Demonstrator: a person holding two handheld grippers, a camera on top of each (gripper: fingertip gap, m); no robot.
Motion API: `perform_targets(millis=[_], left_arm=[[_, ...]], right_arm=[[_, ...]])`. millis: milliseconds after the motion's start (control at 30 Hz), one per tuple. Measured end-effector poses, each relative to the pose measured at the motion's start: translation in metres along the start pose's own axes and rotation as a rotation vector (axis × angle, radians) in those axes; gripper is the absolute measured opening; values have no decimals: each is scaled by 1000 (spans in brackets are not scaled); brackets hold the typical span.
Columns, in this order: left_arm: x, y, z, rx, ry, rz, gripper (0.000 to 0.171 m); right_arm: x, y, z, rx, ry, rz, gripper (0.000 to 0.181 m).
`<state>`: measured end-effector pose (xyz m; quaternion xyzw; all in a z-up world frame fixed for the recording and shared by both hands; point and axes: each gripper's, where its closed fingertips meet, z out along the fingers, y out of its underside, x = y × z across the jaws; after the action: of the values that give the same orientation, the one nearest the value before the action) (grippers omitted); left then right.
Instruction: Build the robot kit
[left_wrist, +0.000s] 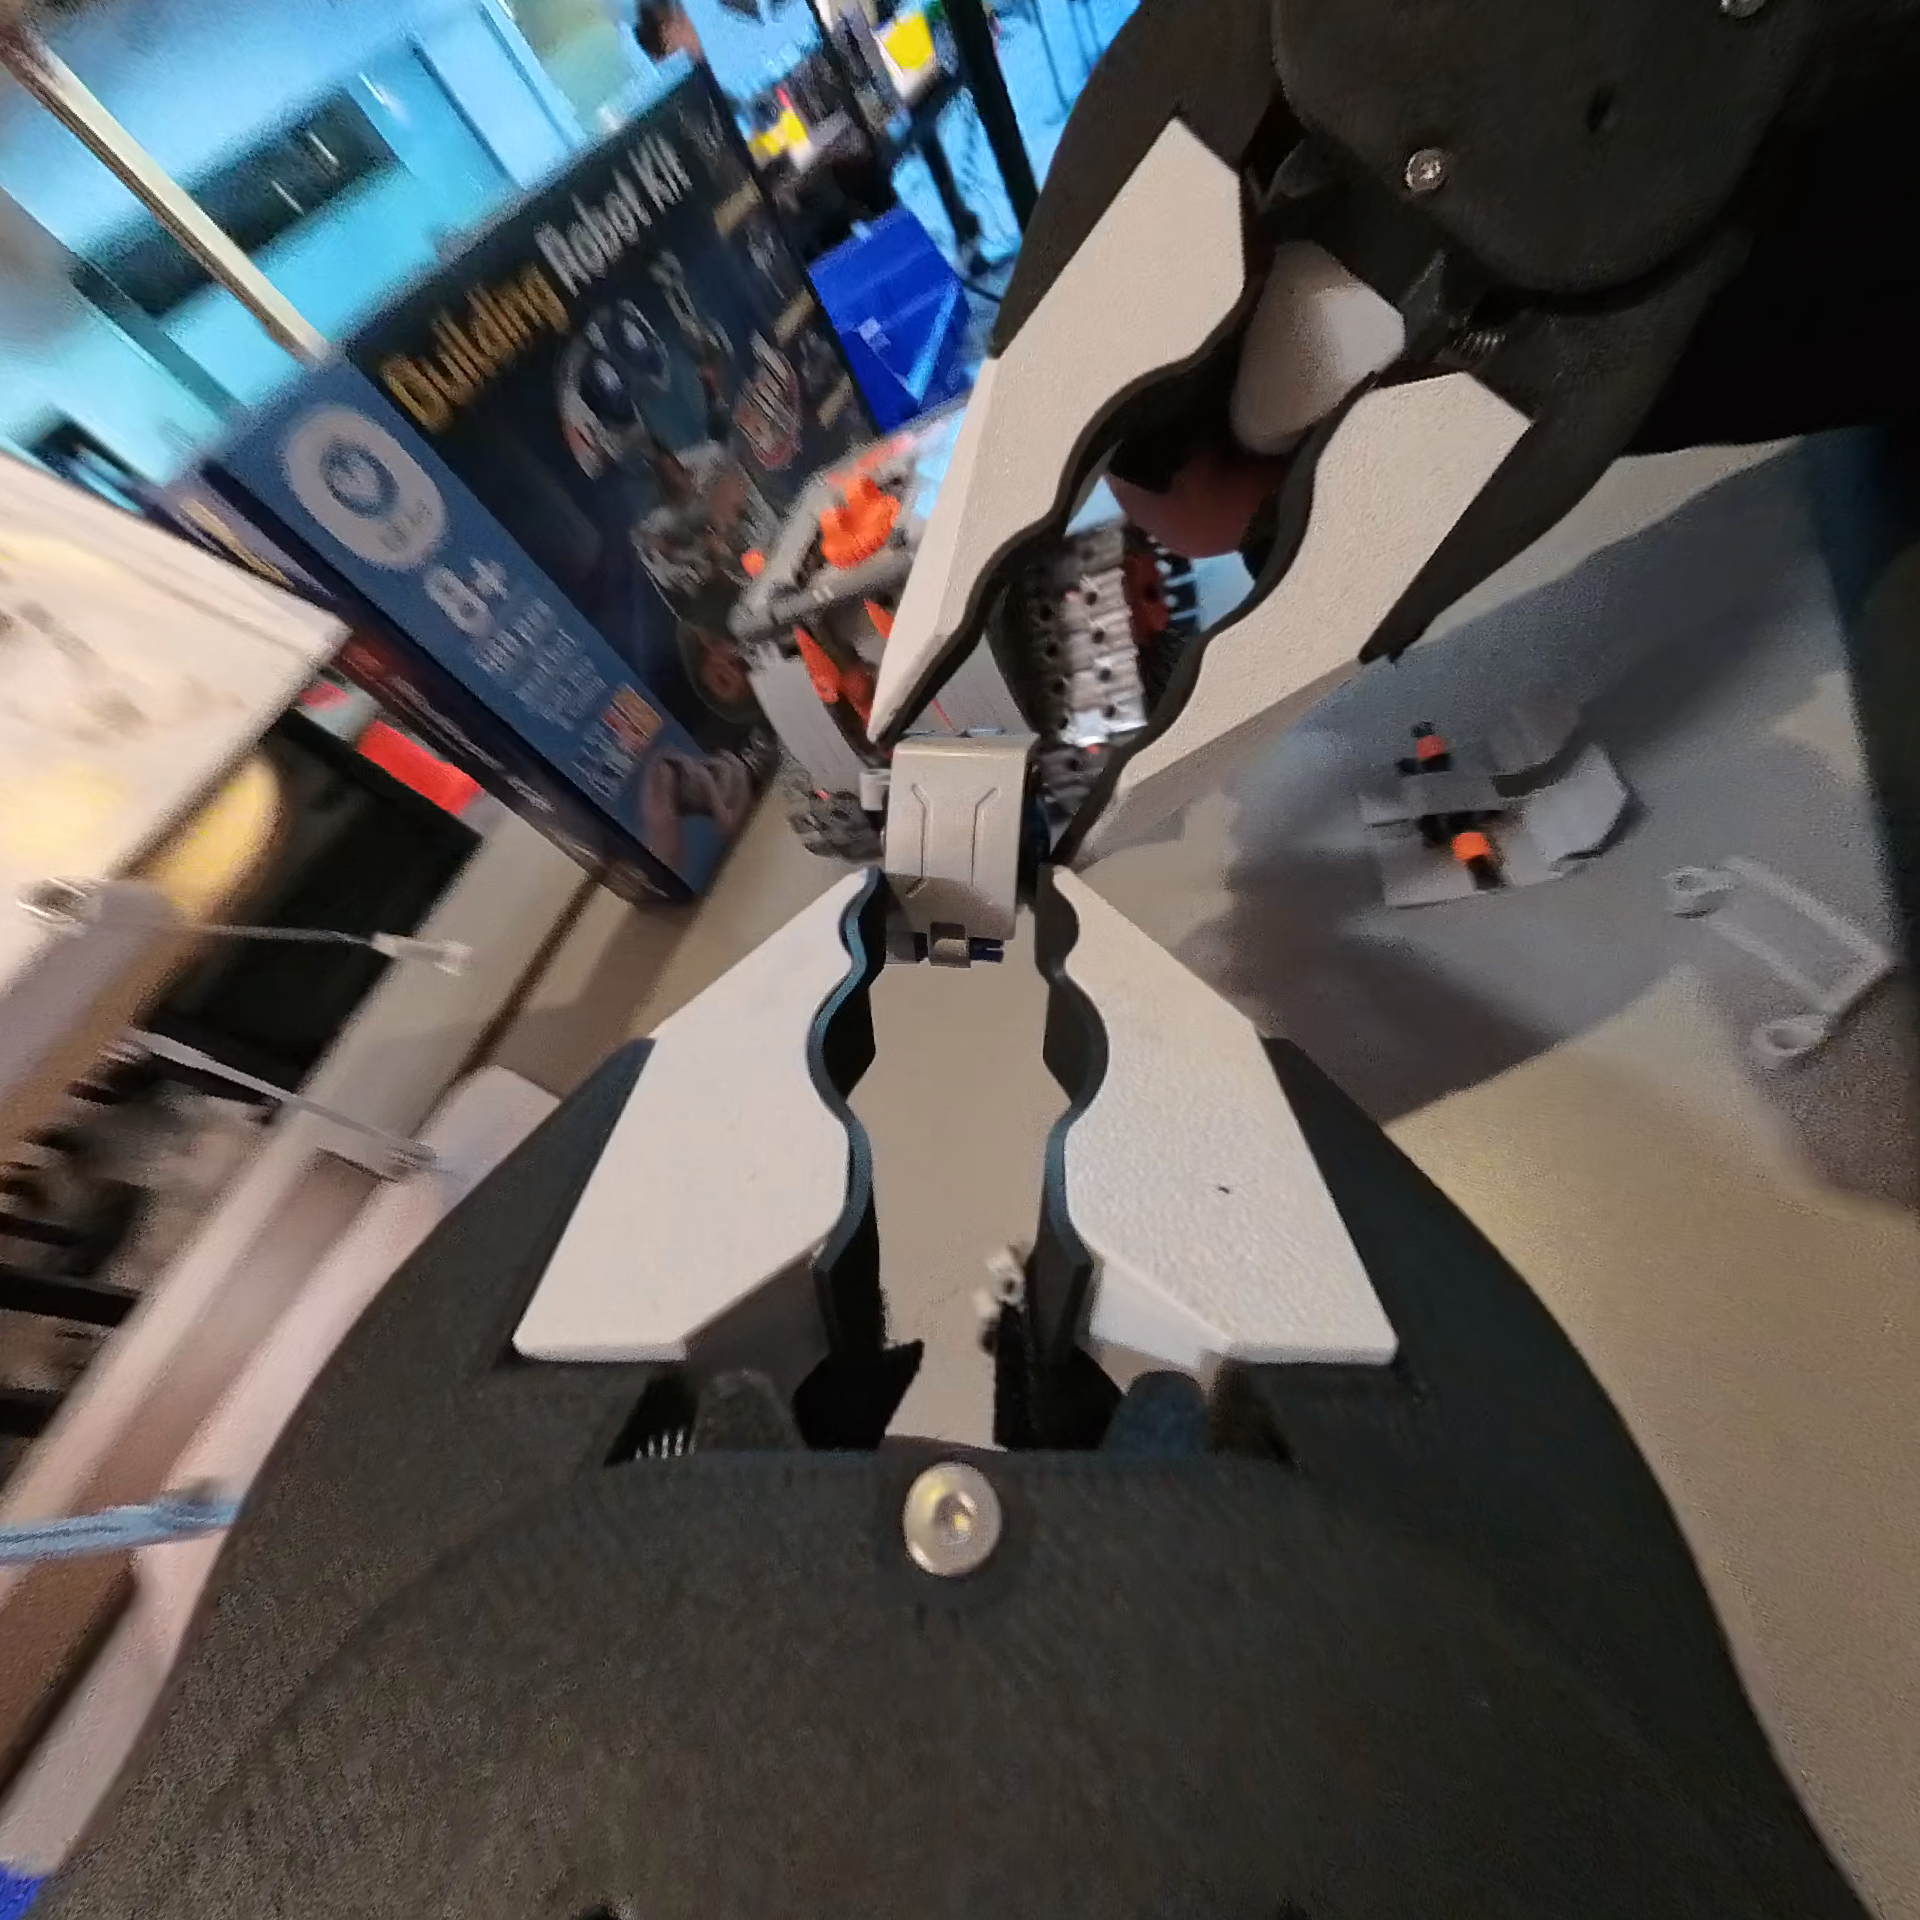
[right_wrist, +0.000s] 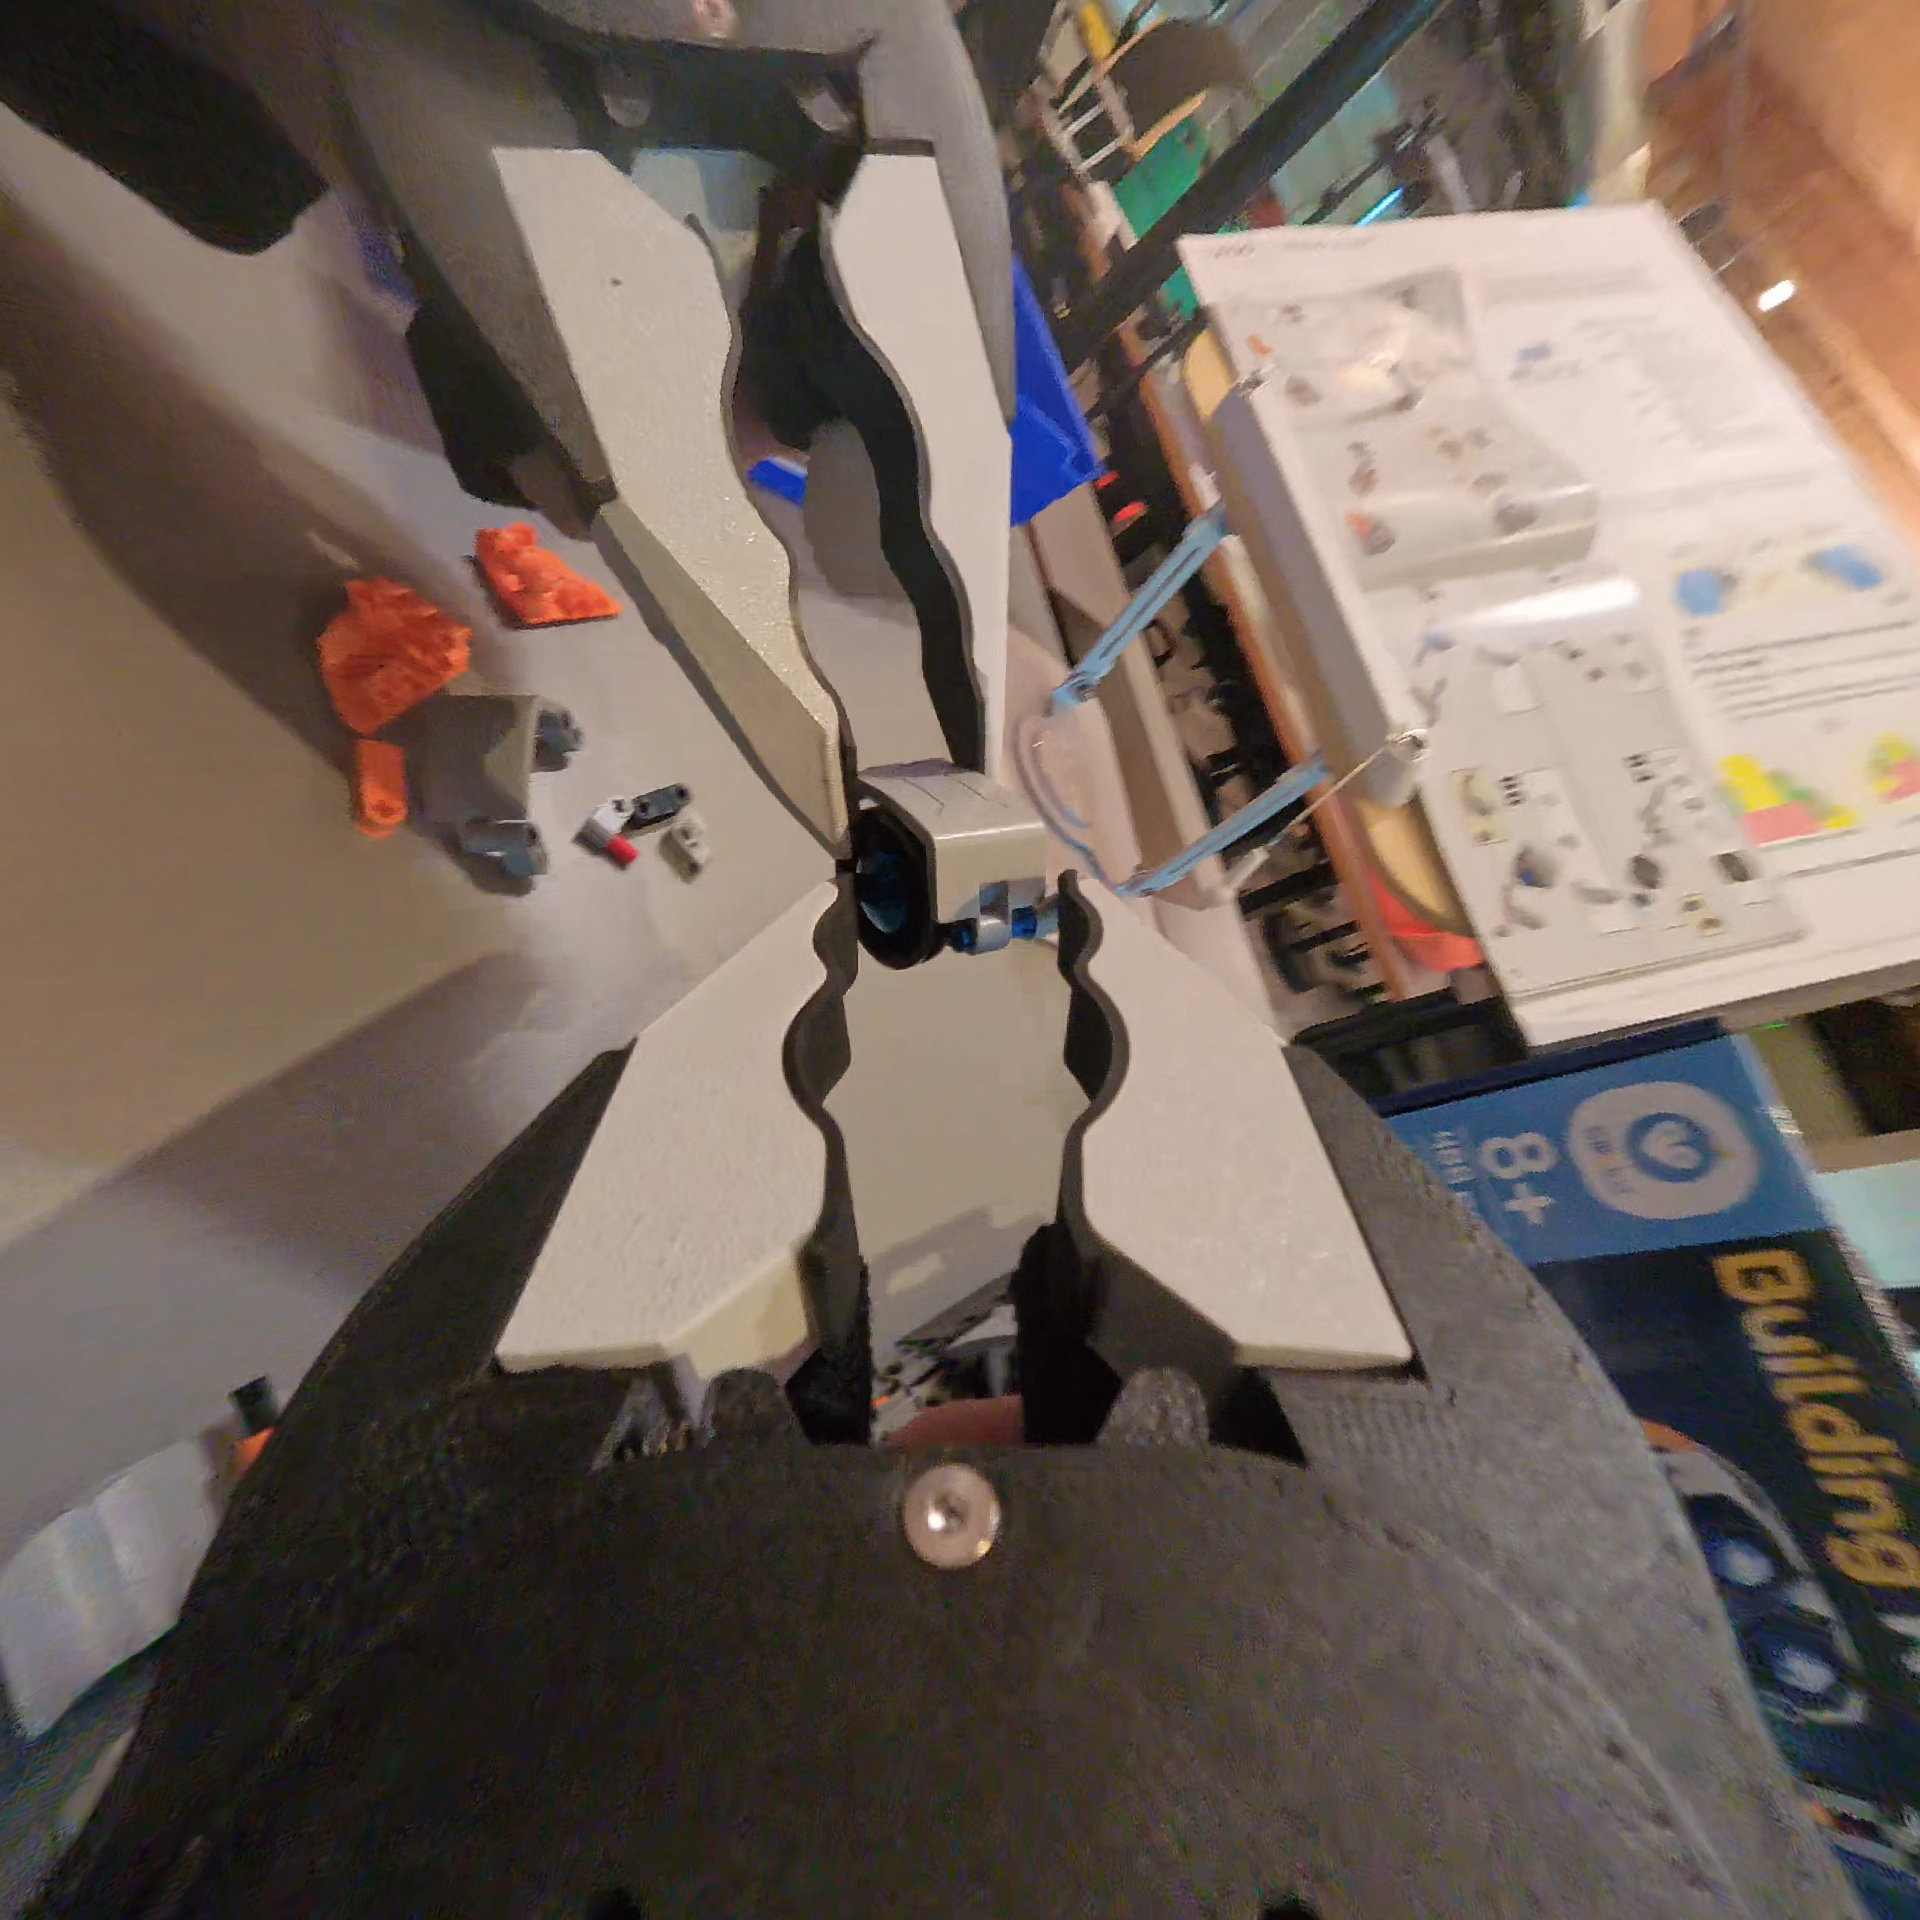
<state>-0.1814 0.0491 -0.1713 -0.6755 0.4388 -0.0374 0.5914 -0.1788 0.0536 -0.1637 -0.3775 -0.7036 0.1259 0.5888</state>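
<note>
The left gripper (left_wrist: 956, 894) and the right gripper (right_wrist: 951, 883) meet tip to tip on one small grey block piece (left_wrist: 954, 831), both sets of fingers narrowed onto it from opposite ends; whether each truly pinches it or only touches it I cannot tell. In the right wrist view the piece shows a dark round end with blue inside and a blue pin at 5 o'clock. On the grey table (right_wrist: 208, 935), at 9 o'clock, lie orange parts (right_wrist: 390, 655) and a grey part (right_wrist: 483, 774). At 2 o'clock an open instruction booklet (right_wrist: 1558, 582) stands on a holder; the blue kit box (left_wrist: 540, 499) sits at 10 o'clock in the left view
</note>
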Motion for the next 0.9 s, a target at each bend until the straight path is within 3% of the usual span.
perform_targets(millis=[100, 200, 333, 467, 900], left_arm=[[-5, -15, -2, 19, -141, 193, 25], [-7, -26, -3, 6, -281, 400, 25], [-5, -38, -4, 4, -397, 571, 25], [-7, -50, -10, 48, -457, 624, 25], [-7, -65, -18, 107, -531, 683, 25]], right_arm=[[13, -6, -6, 38, 85, -8, 41], [26, -5, -11, 68, 120, 75, 58], [27, -8, -16, 123, 82, 152, 50], [24, -18, -22, 183, 65, 150, 33], [29, -32, -31, 266, 118, 112, 26]])
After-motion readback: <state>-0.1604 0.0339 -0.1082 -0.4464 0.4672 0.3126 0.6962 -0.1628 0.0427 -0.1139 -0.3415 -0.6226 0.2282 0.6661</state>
